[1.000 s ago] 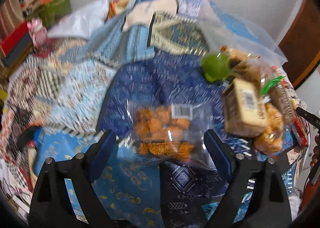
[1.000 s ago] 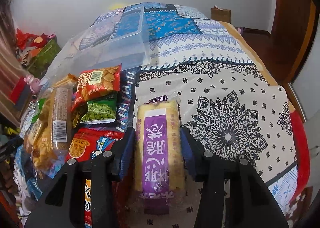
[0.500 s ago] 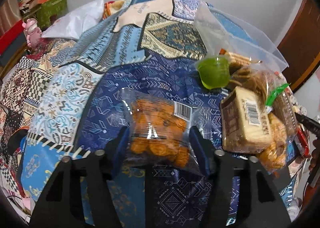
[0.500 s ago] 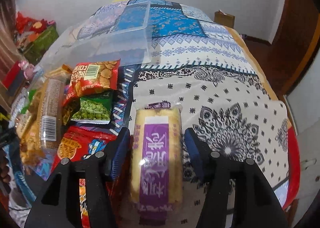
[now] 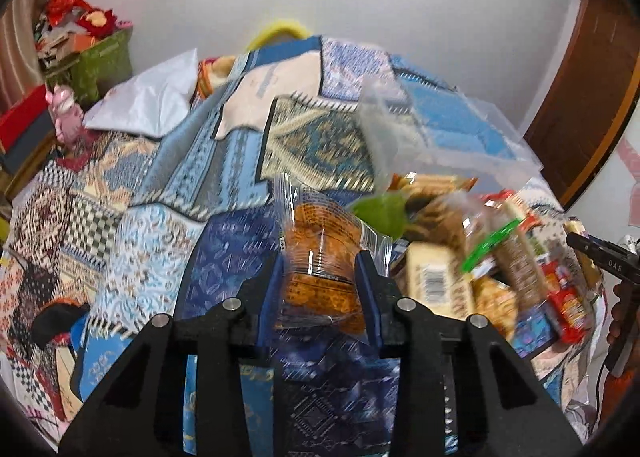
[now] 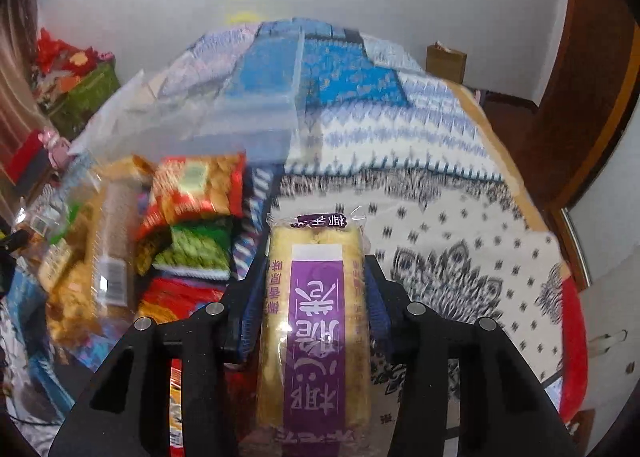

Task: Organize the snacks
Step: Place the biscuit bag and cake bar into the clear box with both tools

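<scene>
We see left gripper (image 5: 320, 281) clamped on orange cracker bag (image 5: 320, 257) | right gripper (image 6: 316, 297) clamped on purple-label cake pack (image 6: 316, 313) | both above bed (image 6: 440, 241)

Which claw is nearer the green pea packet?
Right. The right claw, shut on the purple roll pack, sits beside the green pea packet; the left claw works beyond the pile.

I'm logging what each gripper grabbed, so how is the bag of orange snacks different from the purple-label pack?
The bag of orange snacks is clear, crinkled film showing loose orange pieces; the purple-label pack is a long, firm yellow block with a purple band. The bag sits in the left gripper; the pack fills the right gripper lengthwise. Both are clamped between blue pads and appear lifted off the bedspread.
</scene>
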Demonstrator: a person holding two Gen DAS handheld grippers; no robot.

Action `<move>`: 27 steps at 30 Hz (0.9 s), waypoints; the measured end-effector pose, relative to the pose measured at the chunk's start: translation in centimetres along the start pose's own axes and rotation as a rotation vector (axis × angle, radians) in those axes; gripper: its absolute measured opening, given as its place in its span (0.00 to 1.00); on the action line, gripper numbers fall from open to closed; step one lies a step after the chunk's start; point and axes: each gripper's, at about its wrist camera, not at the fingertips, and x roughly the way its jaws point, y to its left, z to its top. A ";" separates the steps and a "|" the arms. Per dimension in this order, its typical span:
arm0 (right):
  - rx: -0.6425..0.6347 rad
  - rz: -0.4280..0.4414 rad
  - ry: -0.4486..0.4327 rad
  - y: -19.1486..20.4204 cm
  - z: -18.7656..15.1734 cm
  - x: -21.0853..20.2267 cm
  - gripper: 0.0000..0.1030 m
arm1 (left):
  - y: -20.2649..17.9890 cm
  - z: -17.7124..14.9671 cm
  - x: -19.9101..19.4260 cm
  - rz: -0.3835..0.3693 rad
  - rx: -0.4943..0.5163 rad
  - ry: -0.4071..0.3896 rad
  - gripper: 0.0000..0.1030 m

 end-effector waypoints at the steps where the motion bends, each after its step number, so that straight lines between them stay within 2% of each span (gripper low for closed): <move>1: -0.003 0.000 -0.015 0.1 0.5 -0.4 0.41 | -0.2 0.3 -0.3 -0.004 0.004 -0.011 0.35; 12: -0.046 0.039 -0.147 2.2 6.1 -2.3 0.41 | -3.0 5.8 -1.5 -0.057 0.042 -0.143 0.34; 19: -0.074 0.065 -0.196 4.0 9.5 -1.3 0.41 | -4.6 9.0 0.3 -0.102 0.043 -0.173 0.34; 27: -0.095 0.096 -0.199 5.6 12.8 1.6 0.41 | -6.8 12.1 4.1 -0.135 0.054 -0.160 0.33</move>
